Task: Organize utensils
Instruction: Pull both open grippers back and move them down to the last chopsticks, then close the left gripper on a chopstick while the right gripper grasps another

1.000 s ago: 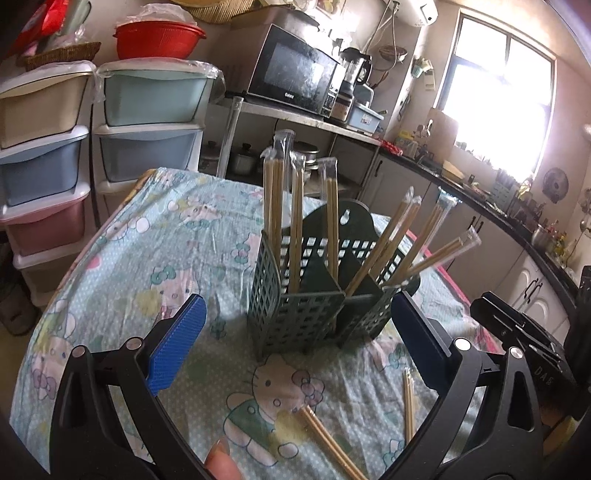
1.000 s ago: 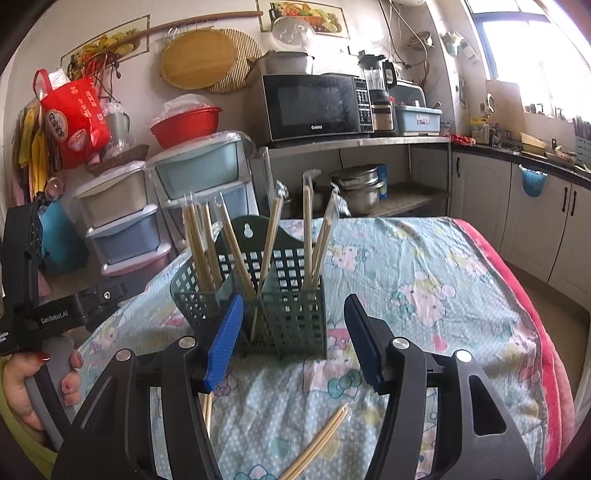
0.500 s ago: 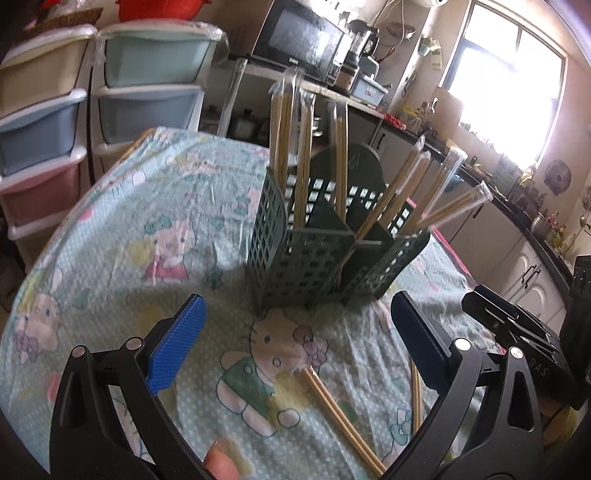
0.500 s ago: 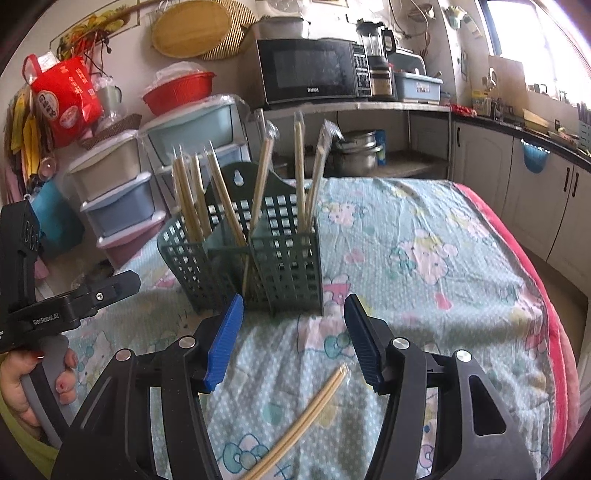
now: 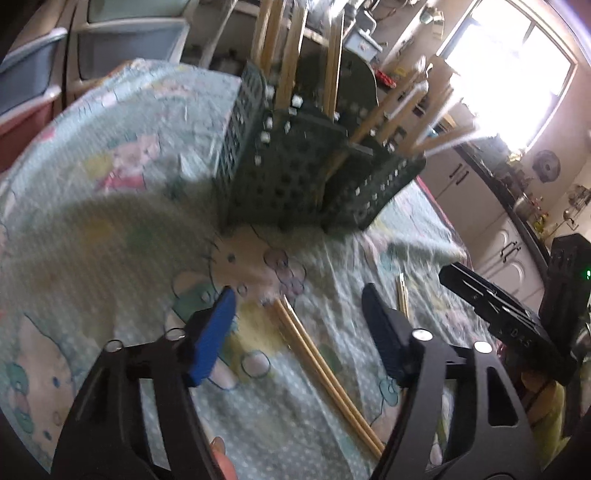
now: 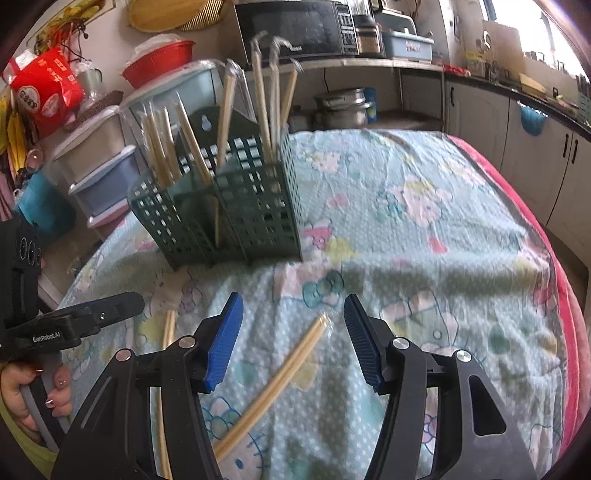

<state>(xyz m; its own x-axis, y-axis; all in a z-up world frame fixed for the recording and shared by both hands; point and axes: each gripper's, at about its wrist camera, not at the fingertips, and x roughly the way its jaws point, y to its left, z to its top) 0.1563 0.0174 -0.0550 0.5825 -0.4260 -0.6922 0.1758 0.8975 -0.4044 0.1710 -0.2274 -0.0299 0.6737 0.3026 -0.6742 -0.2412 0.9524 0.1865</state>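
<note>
Bench cover: a pale blue cartoon-print cloth (image 6: pixel 424 236) lay over the bench, with a red edge (image 6: pixel 569 295) on its right side. Behind it, a black microwave (image 6: pixel 295 29) sat on a shelf, with steel pots (image 6: pixel 341 107) on the shelf below. To the left stood stacked plastic drawers (image 6: pixel 107 162), a red basin (image 6: pixel 159 62) on top and a red bag (image 6: pixel 46 88) hanging beside them. White cabinets (image 6: pixel 532 155) lined the right wall under a bright window (image 5: pixel 513 70).
</note>
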